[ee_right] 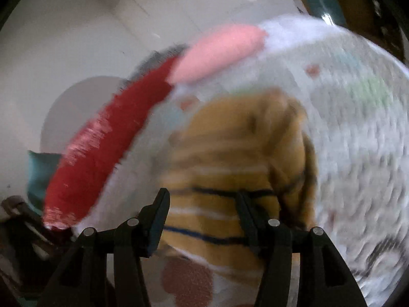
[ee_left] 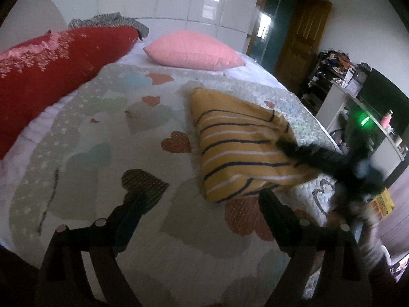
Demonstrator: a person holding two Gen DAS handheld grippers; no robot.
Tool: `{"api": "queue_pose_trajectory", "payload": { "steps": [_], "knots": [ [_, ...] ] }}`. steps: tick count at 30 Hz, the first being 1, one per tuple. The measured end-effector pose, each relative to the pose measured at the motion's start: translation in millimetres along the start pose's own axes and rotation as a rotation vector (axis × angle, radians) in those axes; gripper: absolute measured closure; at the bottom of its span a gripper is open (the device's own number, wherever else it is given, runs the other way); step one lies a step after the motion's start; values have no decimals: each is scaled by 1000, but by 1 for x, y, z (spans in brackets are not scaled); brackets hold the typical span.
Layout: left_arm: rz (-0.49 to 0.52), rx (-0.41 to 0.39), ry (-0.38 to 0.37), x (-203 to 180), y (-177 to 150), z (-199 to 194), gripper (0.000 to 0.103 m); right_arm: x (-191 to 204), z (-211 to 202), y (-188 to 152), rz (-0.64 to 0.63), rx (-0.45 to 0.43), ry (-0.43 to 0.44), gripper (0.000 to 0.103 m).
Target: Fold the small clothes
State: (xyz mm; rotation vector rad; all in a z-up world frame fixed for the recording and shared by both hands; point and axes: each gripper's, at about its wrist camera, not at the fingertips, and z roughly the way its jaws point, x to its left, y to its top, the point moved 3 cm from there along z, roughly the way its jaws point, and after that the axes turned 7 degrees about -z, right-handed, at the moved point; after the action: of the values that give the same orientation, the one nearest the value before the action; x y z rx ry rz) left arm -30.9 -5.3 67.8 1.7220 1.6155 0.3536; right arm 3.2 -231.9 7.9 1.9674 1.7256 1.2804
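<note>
A small yellow garment with dark and white stripes point(ee_left: 237, 148) lies folded on the quilted bedspread point(ee_left: 107, 133). My left gripper point(ee_left: 202, 197) is open and empty, just in front of the garment's near edge. My right gripper point(ee_left: 301, 151) reaches in from the right, blurred, with its tips at the garment's right edge. In the right wrist view the right gripper point(ee_right: 202, 199) has its fingers apart over the striped garment point(ee_right: 230, 153). That view is motion-blurred.
A red pillow point(ee_left: 51, 71) lies at the left and a pink pillow point(ee_left: 191, 50) at the head of the bed. White wardrobe doors point(ee_left: 179, 0) stand behind. A shelf unit point(ee_left: 358, 97) and a wooden door point(ee_left: 301, 43) are at the right, beyond the bed's edge.
</note>
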Motion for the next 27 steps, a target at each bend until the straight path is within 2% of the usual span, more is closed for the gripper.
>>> {"api": "queue_pose_trajectory", "payload": {
  "steps": [2,6,10,11,12,13,17,19,21,23,27],
  "knots": [
    [-5,-10,3,3,-3,-6,12,-10,5,-16,18,-13,-28,62],
    [8,-27,32,4,-9,-11,12,-17,-15,-35,65,-55,-41,62],
    [35,-102,90,-4,-12,-23,10,-16,-33,-38,81,-60,-93,61],
    [46,-135,103,-8,-13,-28,7,-16,-40,-38,87,-75,-102,56],
    [52,-154,108,-10,-14,-32,4,-16,-48,-40,87,-94,-125,45],
    [66,-200,113,-14,-14,-40,4,-16,-57,-42,84,-110,-149,42],
    [126,-335,131,-28,-16,-64,0,-14,-77,-46,84,-148,-178,41],
    [154,-343,145,-35,-18,-69,0,-12,-83,-47,77,-158,-193,41],
    [181,-342,122,-43,-22,-73,0,-6,-88,-48,48,-164,-217,40],
    [218,-295,77,-52,-27,-71,0,2,-91,-49,17,-170,-238,39],
    [265,-265,74,-62,-35,-64,0,14,-92,-49,-22,-182,-258,39]
  ]
}}
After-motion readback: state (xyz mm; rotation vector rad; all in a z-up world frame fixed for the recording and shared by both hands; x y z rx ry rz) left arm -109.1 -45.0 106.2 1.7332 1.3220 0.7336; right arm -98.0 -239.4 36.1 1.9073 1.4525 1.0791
